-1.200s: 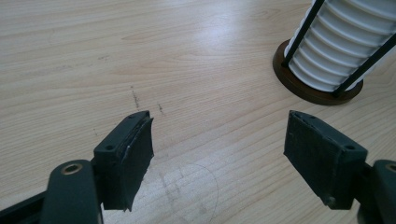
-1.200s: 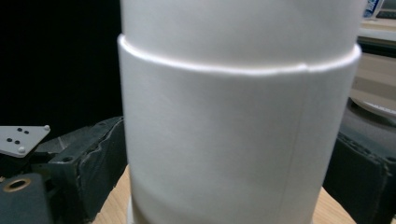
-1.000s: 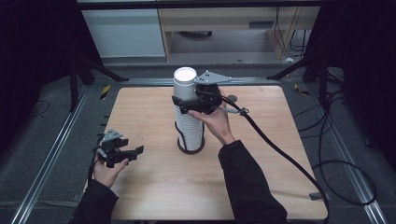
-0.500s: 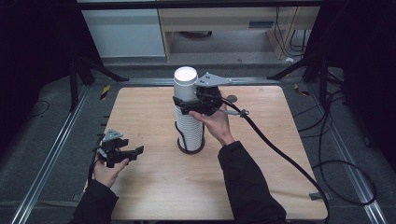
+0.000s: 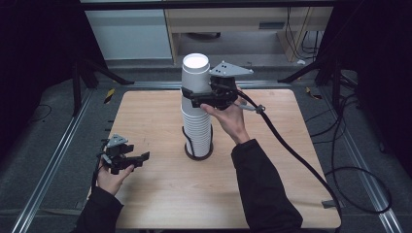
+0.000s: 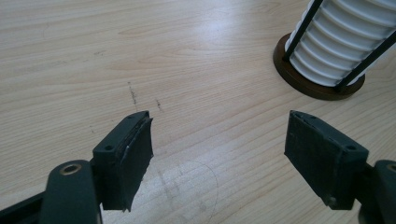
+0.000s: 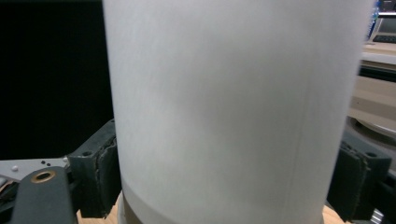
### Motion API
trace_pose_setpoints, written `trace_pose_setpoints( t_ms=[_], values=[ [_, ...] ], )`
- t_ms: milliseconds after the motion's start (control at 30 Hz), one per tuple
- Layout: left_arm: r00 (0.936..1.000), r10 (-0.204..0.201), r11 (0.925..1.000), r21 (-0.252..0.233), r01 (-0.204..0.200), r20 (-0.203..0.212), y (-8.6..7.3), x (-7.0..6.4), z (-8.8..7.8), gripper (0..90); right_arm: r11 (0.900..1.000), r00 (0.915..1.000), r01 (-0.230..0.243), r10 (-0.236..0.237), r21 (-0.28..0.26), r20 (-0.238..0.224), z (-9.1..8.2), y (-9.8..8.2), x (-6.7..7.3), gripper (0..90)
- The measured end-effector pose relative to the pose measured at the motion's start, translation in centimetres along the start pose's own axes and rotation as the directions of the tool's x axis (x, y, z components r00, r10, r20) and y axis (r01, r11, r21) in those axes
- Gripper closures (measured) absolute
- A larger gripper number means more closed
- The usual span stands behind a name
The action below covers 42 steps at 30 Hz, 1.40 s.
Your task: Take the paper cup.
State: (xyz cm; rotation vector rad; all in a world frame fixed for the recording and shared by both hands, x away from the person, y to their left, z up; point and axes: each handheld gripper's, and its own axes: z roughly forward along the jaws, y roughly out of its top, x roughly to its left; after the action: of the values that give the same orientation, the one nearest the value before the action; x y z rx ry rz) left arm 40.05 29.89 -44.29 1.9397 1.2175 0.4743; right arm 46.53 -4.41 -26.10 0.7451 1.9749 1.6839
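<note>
Between the right gripper's 2 jaws, which have just been closing, the top cup sits clamped above the cup stack in its wire holder. The left gripper, jaws apart, hovers over bare table near that holder.

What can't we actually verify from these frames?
- Top cup, right gripper view: rim and base cut off by the frame edges, surface blurred.
- Cup stack, high view: exact count too small to tell; the right gripper covers part of it.
- Holder base, left gripper view: far side hidden behind the cups, stack cut off at top.
</note>
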Motion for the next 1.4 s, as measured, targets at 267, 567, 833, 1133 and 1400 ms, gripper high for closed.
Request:
trace_pose_setpoints(
  t_ms=[267,567,833,1133,1400],
  values=[
    [1.0,0.001,1.0,-0.002,-0.001,0.001,0.1,-0.1,-0.1,22.5,0.999,0.9996,0.027,-0.027,-0.02,-0.001,-0.9,1.6,0.2,15.5],
    [1.0,0.001,1.0,-0.004,-0.001,0.005,0.1,-0.1,-0.1,22.5,0.997,0.9989,0.046,-0.047,-0.055,-0.005,-2.1,3.7,0.4,15.9],
    [0.9999,0.005,1.0,-0.006,-0.005,0.01,0.1,0.0,-0.2,22.4,0.994,0.9952,0.097,-0.096,-0.049,0.019,-3.6,5.2,0.3,15.9],
    [0.9997,0.013,0.9999,-0.008,-0.013,0.018,0.2,-0.3,-0.2,22.4,0.99,0.9897,0.137,-0.136,-0.029,0.047,-7.2,5.1,-0.4,15.8],
    [0.9989,0.024,0.9996,-0.013,-0.024,0.041,0.4,-0.7,-0.4,22.4,0.984,0.9815,0.172,-0.175,0.041,0.078,-11.2,3.6,-1.0,15.5]
  ],
)
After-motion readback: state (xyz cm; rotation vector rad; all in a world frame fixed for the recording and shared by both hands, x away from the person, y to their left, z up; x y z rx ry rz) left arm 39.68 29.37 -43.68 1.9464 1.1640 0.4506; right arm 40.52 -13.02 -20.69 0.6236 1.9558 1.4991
